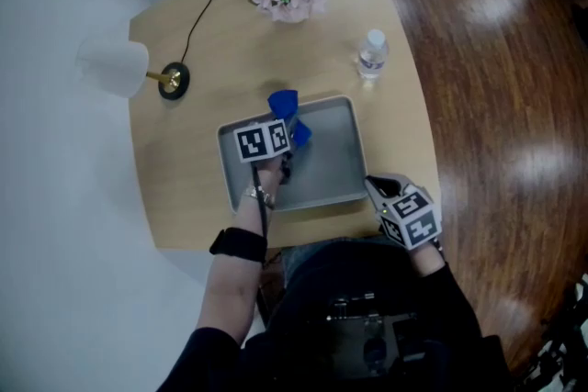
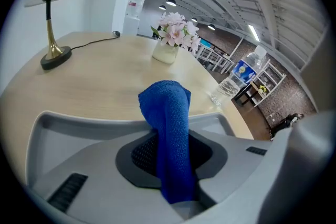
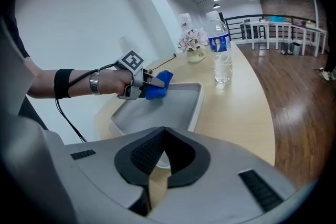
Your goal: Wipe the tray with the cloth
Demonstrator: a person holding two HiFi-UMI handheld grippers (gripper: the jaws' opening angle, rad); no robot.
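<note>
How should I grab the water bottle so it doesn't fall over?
Take the water bottle round the middle of its clear body, below the cap, with the jaws held level. It stands upright and is tall and narrow, so a pinch high up could tip it. Come in from the near right side, over bare table; the tray lies to its near left.

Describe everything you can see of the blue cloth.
The blue cloth is bright blue fabric with a fine looped texture, bunched into a thick fold. The left gripper pinches it between its pads; the free end juts past the jaws, rounded at its tip. It is held over the far side of the grey tray, by its rim; whether it presses on the tray cannot be told.
</note>
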